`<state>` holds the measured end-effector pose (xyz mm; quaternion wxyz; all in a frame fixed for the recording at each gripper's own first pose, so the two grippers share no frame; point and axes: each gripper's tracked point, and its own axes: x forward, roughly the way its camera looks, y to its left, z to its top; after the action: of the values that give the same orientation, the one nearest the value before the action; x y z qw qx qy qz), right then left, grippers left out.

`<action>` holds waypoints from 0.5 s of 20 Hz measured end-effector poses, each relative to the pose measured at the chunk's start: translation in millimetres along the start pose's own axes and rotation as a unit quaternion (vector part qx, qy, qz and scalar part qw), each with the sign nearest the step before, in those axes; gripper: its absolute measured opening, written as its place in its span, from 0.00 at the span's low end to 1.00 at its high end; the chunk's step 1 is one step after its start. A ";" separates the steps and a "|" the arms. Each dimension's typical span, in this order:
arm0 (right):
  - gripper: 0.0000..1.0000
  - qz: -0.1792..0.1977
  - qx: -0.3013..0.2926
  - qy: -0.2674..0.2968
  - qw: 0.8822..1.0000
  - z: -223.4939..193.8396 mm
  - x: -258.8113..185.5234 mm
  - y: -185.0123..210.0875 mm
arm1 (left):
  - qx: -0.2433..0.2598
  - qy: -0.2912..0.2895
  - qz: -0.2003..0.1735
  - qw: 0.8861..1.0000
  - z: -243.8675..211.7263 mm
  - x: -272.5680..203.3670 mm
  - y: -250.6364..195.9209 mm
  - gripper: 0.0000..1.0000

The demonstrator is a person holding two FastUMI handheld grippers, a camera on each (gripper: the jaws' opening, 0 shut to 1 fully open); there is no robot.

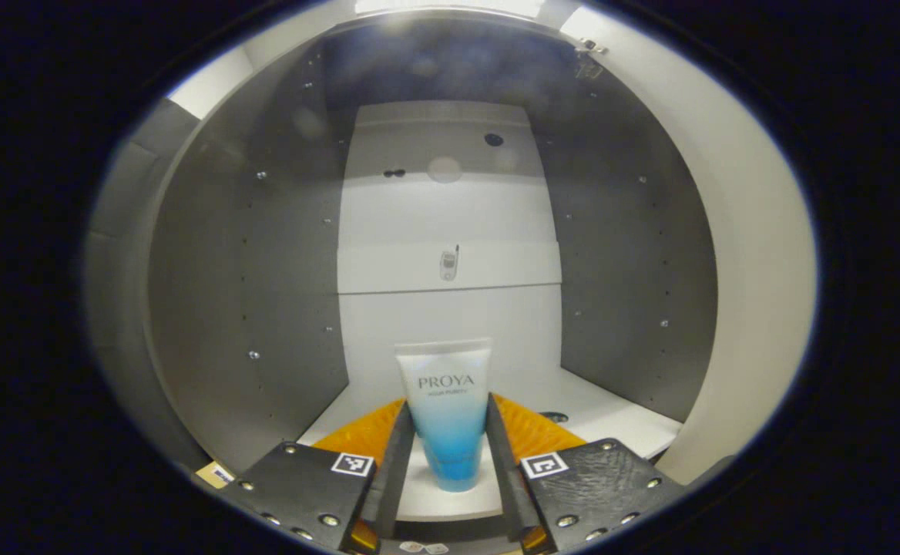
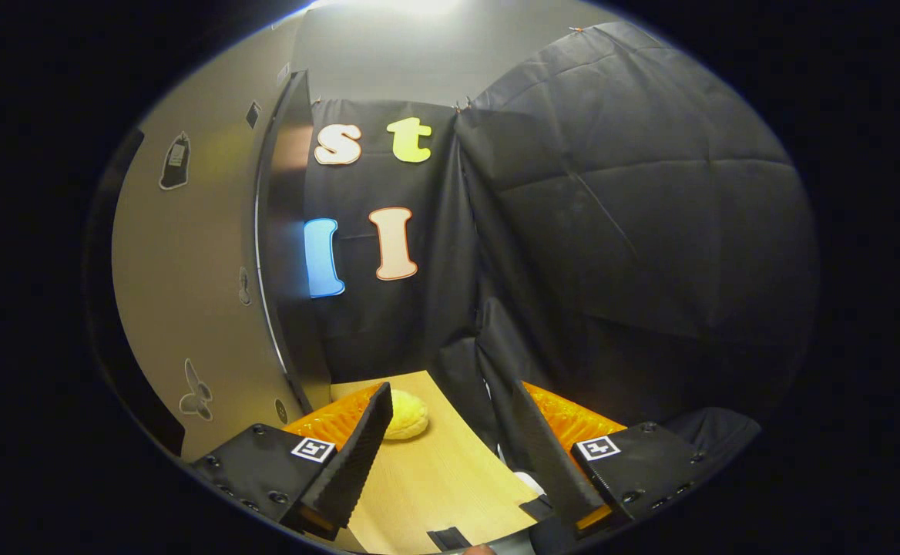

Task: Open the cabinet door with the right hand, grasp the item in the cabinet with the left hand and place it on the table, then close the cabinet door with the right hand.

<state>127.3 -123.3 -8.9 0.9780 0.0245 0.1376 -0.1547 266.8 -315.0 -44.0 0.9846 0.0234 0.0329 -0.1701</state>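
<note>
A white-to-blue tube (image 1: 448, 401) stands cap-down on the white shelf (image 1: 612, 420) inside the open cabinet. My left gripper (image 1: 448, 402) reaches into the cabinet, and both fingers lie against the tube's sides, so it is shut on the tube. The tube's cap still rests on the shelf. In the right gripper view the cabinet door (image 2: 188, 293) hangs open at the left, with small stickers on its pale face. My right gripper (image 2: 450, 389) is open beside the door's edge, above the wooden table (image 2: 434, 470), with nothing between its fingers.
The cabinet has grey side walls (image 1: 265, 308) and a white back panel (image 1: 450, 231). A yellow bun-shaped object (image 2: 406, 414) lies on the table near the door's lower corner. The booth's black cloth wall (image 2: 612, 231) closes the back and right.
</note>
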 end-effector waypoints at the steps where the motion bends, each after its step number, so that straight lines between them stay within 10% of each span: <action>1: 0.98 0.003 0.000 0.001 1.000 0.4 -0.1 -0.3 | 0.003 0.002 0.003 1.000 1.7 -8.5 1.8 0.55; 10: 0.98 0.039 -0.003 0.005 0.999 1.9 3.0 -2.9 | -0.012 -0.005 0.006 1.000 7.8 -67.7 7.4 0.55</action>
<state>129.6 -127.2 -8.0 0.9827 0.0276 0.1419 -0.1157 206.1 -285.9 -31.1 0.9859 0.0113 0.0298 -0.1641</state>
